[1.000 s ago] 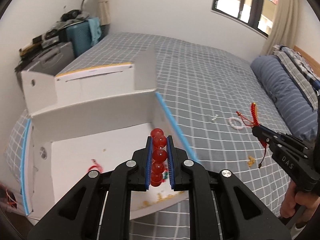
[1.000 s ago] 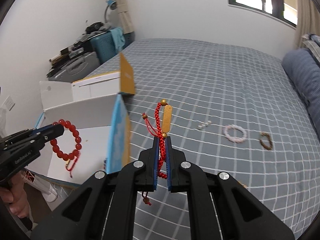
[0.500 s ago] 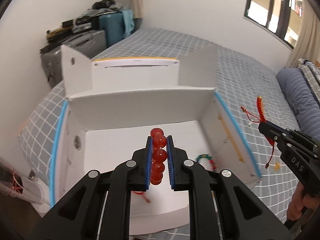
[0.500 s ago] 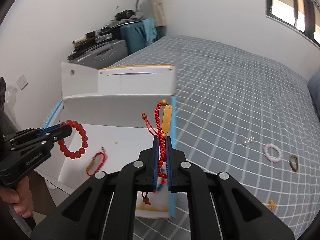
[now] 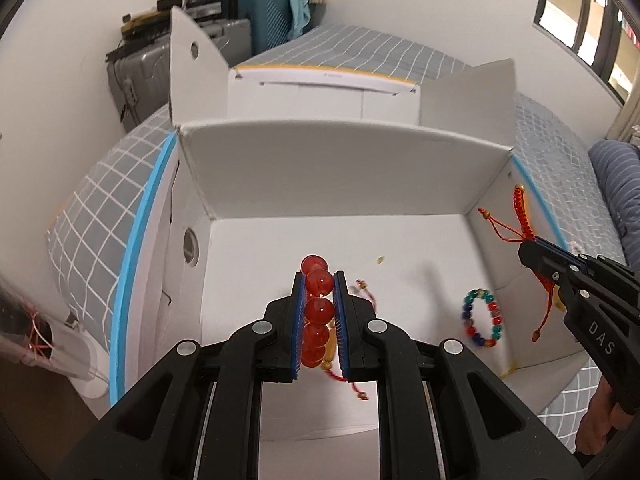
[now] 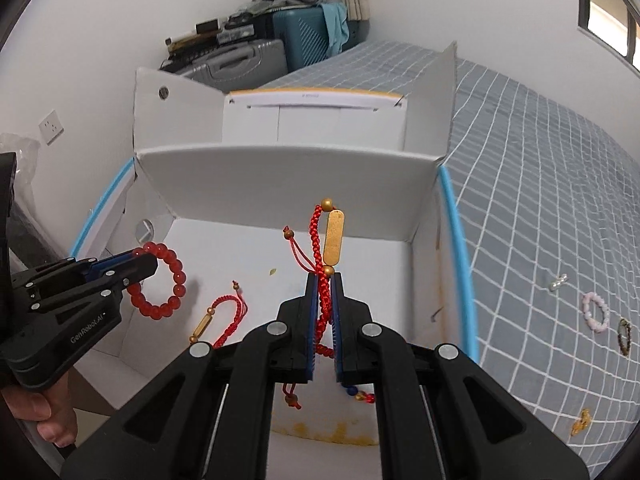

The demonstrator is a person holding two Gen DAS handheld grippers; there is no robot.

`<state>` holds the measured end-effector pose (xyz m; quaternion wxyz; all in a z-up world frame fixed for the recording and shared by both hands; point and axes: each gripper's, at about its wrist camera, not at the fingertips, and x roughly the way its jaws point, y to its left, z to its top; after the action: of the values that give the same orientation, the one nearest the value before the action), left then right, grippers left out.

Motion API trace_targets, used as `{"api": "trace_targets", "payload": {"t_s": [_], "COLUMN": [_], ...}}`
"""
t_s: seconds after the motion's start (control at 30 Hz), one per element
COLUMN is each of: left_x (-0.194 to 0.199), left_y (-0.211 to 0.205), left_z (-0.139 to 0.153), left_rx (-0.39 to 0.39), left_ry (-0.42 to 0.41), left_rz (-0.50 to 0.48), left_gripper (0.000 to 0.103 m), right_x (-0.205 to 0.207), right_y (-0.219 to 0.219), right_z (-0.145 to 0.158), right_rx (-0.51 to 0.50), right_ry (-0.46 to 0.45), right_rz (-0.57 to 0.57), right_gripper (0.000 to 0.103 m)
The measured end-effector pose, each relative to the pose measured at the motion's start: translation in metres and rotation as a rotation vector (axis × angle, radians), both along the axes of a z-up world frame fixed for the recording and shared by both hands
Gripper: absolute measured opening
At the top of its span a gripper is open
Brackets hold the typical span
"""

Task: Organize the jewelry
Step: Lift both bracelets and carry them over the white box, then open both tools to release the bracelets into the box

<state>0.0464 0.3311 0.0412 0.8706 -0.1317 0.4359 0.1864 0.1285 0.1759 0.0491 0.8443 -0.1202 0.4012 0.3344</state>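
Note:
My left gripper (image 5: 319,280) is shut on a red bead bracelet (image 5: 316,304) and holds it above the floor of an open white cardboard box (image 5: 344,176). It also shows in the right wrist view (image 6: 138,264), with the red bead bracelet (image 6: 172,280) hanging from it. My right gripper (image 6: 325,280) is shut on a red braided cord bracelet with a gold bar (image 6: 334,236), held over the box (image 6: 288,184). A second red cord bracelet (image 6: 224,316) and a multicoloured bead bracelet (image 5: 482,316) lie on the box floor.
The box sits on a grey checked bed (image 6: 540,208). A pink bead bracelet (image 6: 596,312), a dark bracelet (image 6: 624,336), small silver pieces (image 6: 559,282) and a gold piece (image 6: 582,420) lie on the bed, right of the box. Suitcases (image 5: 224,44) stand against the far wall.
Both grippers have moved from beside the box to over its inside, each still holding its bracelet. The box floor now fills both views.

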Motion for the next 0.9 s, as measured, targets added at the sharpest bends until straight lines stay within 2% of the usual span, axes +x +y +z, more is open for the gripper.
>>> {"api": "trace_targets", "payload": {"t_s": [0.13,0.3,0.6,0.7,0.73,0.8,0.87,0.9], "left_x": [-0.001,-0.002,0.000,-0.003,-0.004,-0.006,-0.008,-0.008], "left_y": [0.008,0.008,0.008,0.008,0.009,0.008,0.008,0.007], "left_z": [-0.013,-0.013,-0.014,-0.012,-0.010,-0.007,-0.004,-0.002], "left_rx": [-0.011,-0.005,-0.015,-0.010,-0.009,0.003,0.003,0.001], "left_ry": [0.028,0.036,0.053,0.046,0.040,0.040,0.036,0.031], "left_rz": [0.018,0.021,0.019,0.032,0.041,0.050,0.056,0.057], "left_gripper": [0.013,0.013,0.013,0.014,0.015,0.016,0.025,0.029], "right_x": [0.002,0.006,0.005,0.005,0.003,0.001,-0.002,-0.002], "right_y": [0.009,0.016,0.018,0.013,0.011,0.008,0.005,0.003], "right_z": [-0.015,-0.031,-0.034,-0.029,-0.027,-0.023,-0.018,-0.015], "right_rx": [-0.024,-0.049,-0.057,-0.045,-0.038,-0.031,-0.023,-0.014], "right_ry": [0.025,0.065,0.078,0.073,0.070,0.053,0.040,0.036], "right_rz": [-0.001,-0.004,-0.002,-0.010,-0.009,-0.013,-0.014,-0.016], "right_gripper": [0.005,0.005,0.009,0.017,0.026,0.035,0.041,0.048]}}
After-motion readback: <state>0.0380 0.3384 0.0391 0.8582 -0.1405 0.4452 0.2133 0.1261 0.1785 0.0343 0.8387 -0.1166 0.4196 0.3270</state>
